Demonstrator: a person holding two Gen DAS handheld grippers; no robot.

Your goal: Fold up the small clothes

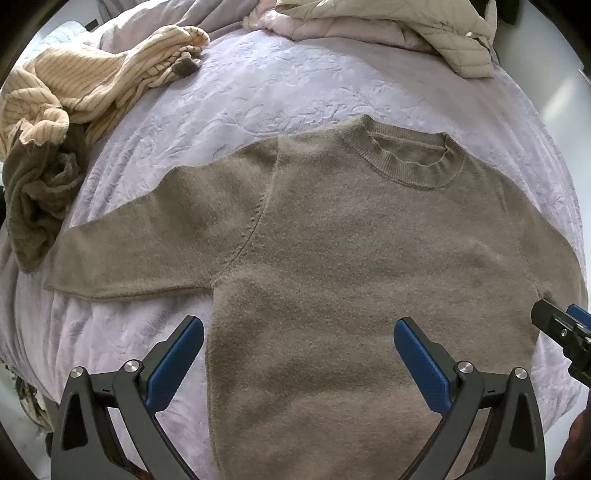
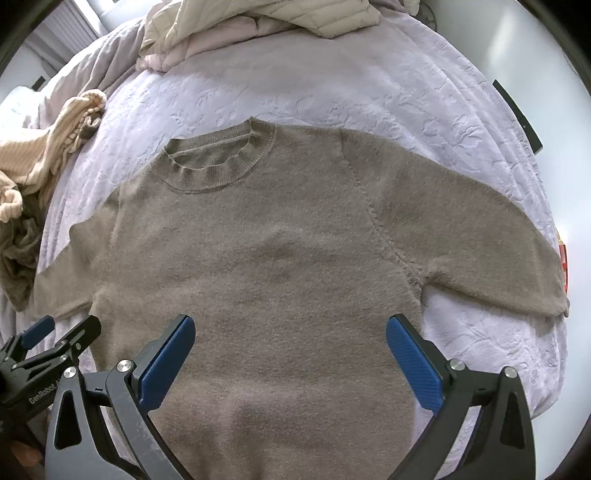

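From the left wrist camera, the left claw [image 1: 298,334] stood spread wide, its blue-padded fingers [image 1: 176,363] pinching nothing. Directly ahead of it and passing under it lay the taupe fuzzy knit crew-neck sweater [image 1: 351,240], spread flat and face up on the bed's pale lilac embossed bedspread [image 1: 258,92]. The hem was cut off by the frame's lower edge. One sleeve reached out to the claw's left. Further left sat a crumpled heap of cream striped and olive clothes [image 1: 55,122], its separate pieces hard to tell apart. Far ahead lay a beige quilted cover [image 1: 424,26]. The right claw [image 1: 569,325] poked in at the right edge, only partly in frame.

From the right wrist camera, the right claw [image 2: 290,332] was likewise spread and empty over the sweater [image 2: 266,258], whose other sleeve ran to the claw's right, its cuff at the bedspread [image 2: 369,81] edge. Only here did the left claw [image 2: 59,332] show white lettering, "GenRobot", the rest hidden.
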